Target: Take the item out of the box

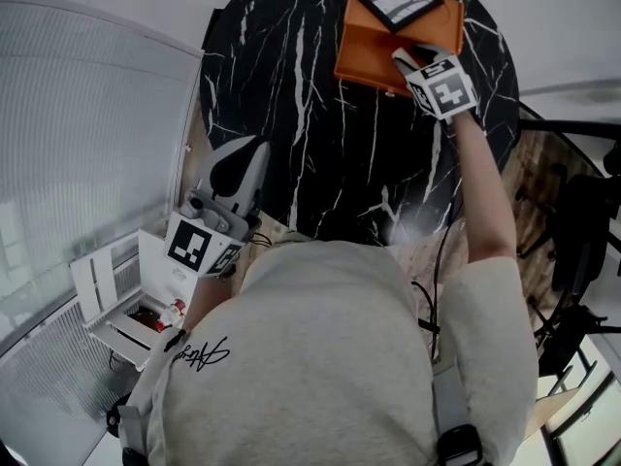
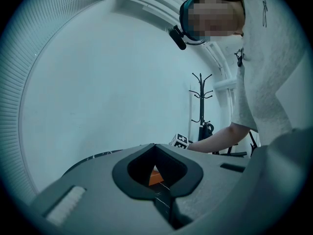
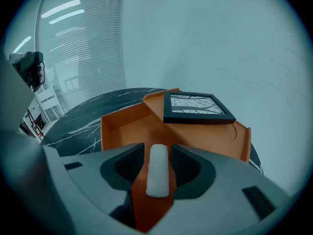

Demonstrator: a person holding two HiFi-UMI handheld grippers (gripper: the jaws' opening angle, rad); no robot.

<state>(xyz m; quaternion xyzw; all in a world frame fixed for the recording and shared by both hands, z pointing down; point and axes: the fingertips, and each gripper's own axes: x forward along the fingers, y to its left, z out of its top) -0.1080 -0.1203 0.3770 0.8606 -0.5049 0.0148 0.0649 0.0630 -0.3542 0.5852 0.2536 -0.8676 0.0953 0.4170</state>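
Orange box rim clamped in right gripper; framed picture atop; left gripper closed, empty.

Open orange box, black-framed picture atop

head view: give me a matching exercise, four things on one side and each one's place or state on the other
1 picture frame
2 orange box
3 left gripper
4 right gripper

a fingers shut on nothing
b sits on the black marble table
c fingers shut on the box's wall
d rests on top of the box

Pairs: 1-d, 2-b, 3-a, 4-c
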